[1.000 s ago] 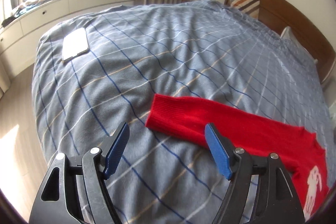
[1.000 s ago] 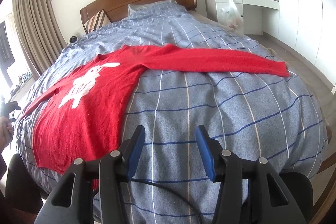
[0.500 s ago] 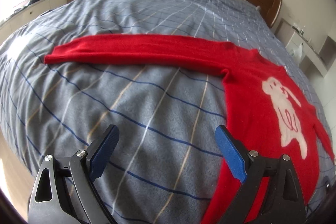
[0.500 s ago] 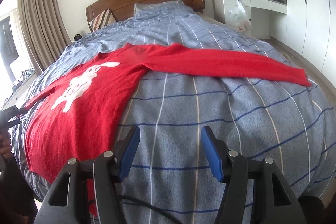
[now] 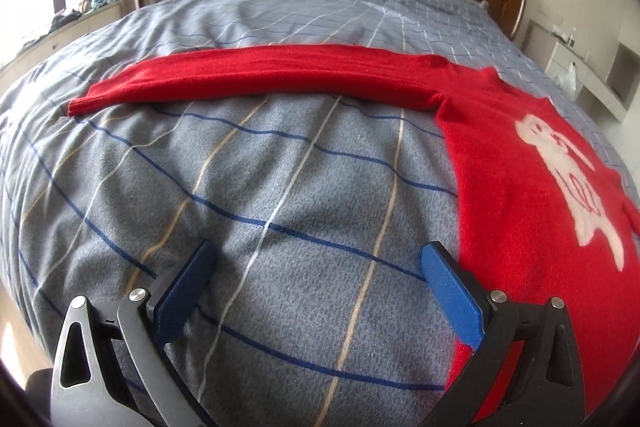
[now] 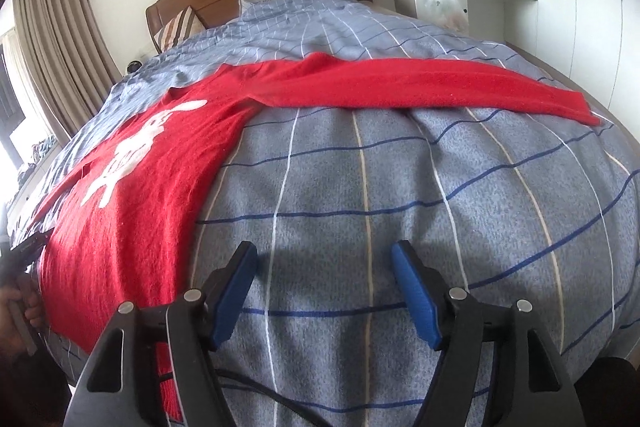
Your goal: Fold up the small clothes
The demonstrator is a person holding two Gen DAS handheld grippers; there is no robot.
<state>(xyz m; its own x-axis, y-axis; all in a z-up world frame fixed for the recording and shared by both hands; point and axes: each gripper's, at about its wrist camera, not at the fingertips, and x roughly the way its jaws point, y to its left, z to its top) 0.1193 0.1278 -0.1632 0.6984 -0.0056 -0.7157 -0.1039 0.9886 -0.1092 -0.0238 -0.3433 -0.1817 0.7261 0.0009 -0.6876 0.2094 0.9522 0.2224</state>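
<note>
One red sweater [image 5: 520,187] with a white rabbit motif is spread flat on the bed [image 5: 280,207], both sleeves stretched out sideways. Nothing is held by the left gripper [image 5: 316,267], whose jaws are opening wide over bare quilt beside the sweater's edge. The right gripper [image 6: 324,267] is likewise opening, empty, above the quilt.
</note>
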